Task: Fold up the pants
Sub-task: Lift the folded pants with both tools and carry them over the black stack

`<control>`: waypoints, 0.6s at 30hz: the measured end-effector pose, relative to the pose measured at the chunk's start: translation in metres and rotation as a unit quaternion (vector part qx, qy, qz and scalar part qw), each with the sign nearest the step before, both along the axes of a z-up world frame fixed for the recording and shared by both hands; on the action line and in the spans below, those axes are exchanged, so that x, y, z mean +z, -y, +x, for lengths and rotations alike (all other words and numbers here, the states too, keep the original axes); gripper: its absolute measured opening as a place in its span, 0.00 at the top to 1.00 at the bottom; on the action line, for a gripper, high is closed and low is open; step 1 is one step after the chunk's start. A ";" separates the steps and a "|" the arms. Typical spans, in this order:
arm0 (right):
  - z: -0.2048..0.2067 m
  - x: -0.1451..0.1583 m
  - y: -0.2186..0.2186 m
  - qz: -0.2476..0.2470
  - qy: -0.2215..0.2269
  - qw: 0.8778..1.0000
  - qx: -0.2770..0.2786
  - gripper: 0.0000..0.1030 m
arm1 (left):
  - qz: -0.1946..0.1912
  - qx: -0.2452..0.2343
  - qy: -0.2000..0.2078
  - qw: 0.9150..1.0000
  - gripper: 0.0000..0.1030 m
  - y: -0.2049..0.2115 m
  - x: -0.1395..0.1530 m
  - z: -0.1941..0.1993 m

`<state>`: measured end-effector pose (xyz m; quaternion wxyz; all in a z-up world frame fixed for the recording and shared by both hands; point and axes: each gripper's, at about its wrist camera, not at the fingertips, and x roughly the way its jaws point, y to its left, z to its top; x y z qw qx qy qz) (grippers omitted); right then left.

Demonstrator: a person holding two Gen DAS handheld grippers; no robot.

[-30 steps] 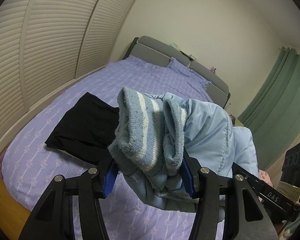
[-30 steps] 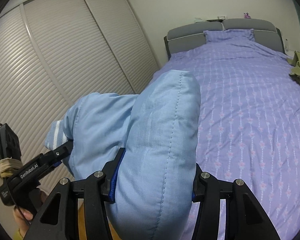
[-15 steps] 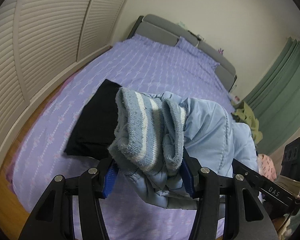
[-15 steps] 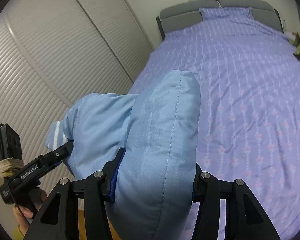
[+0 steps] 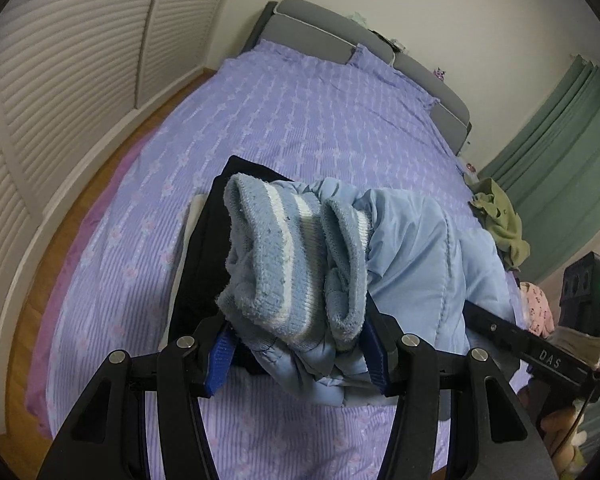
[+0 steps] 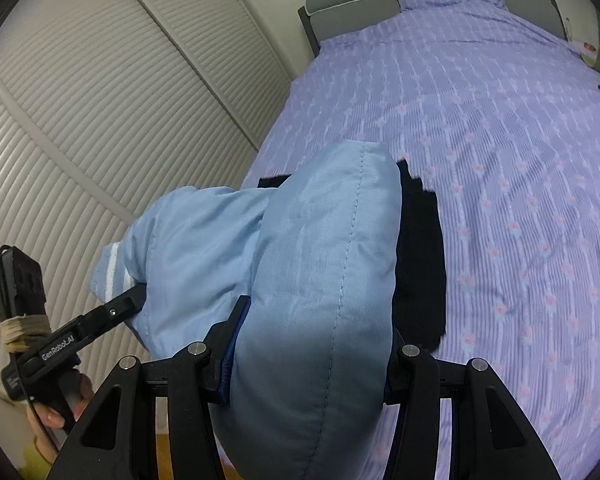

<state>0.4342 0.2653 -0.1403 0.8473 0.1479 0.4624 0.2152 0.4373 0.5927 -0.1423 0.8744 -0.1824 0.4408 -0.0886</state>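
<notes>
The left gripper [image 5: 296, 354] clamps the ribbed striped cuffs of the padded light-blue pants [image 5: 412, 264]. The right gripper [image 6: 308, 364] grips their quilted folded end, held above the purple patterned bedspread [image 6: 500, 160] and a black folded garment [image 6: 420, 264].

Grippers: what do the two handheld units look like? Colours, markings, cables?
Both are black, angular, with silver screws and blue pads. The left gripper reads "GenRobot.AI"; the right gripper reads "DAS". Each carries a black box strapped with tan bands, plus a thin black cable.
</notes>
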 end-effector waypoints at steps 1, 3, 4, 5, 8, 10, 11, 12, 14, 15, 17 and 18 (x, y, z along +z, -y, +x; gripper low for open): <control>0.007 0.000 -0.003 -0.003 0.003 1.000 0.000 0.50 | -0.005 -0.002 -0.003 1.000 0.47 -0.004 -0.004 0.011; 0.027 0.000 -0.011 -0.016 0.015 1.000 0.002 0.50 | -0.007 -0.007 -0.004 1.000 0.47 -0.009 -0.011 0.027; 0.031 -0.002 -0.014 -0.021 0.018 1.000 0.003 0.50 | -0.005 -0.008 -0.007 1.000 0.47 -0.010 -0.015 0.038; 0.041 -0.003 -0.017 -0.027 0.021 0.999 0.006 0.50 | -0.005 -0.010 -0.011 1.000 0.47 -0.011 -0.019 0.048; 0.067 -0.009 -0.022 -0.044 0.018 0.999 0.014 0.50 | -0.004 -0.007 -0.020 1.000 0.47 -0.012 -0.025 0.072; 0.080 -0.013 -0.023 -0.049 0.017 0.999 0.016 0.50 | 0.003 -0.010 -0.022 1.000 0.47 -0.011 -0.028 0.083; 0.086 -0.016 -0.024 -0.050 0.016 0.998 0.017 0.50 | 0.005 -0.010 -0.024 1.000 0.47 -0.013 -0.030 0.087; 0.092 -0.019 -0.024 -0.054 0.013 0.998 0.019 0.50 | 0.005 -0.010 -0.029 1.000 0.47 -0.013 -0.035 0.092; 0.097 -0.027 -0.027 -0.062 0.009 0.998 0.022 0.50 | 0.006 -0.010 -0.038 0.999 0.47 -0.012 -0.045 0.097; 0.101 -0.033 -0.028 -0.069 0.005 0.997 0.023 0.50 | 0.006 -0.011 -0.043 0.999 0.47 -0.012 -0.050 0.100; 0.113 -0.040 -0.034 -0.082 -0.002 0.996 0.026 0.50 | 0.007 -0.015 -0.057 0.998 0.47 -0.011 -0.065 0.106; 0.114 -0.046 -0.037 -0.093 -0.007 0.995 0.028 0.50 | 0.004 -0.016 -0.065 0.998 0.47 -0.011 -0.072 0.108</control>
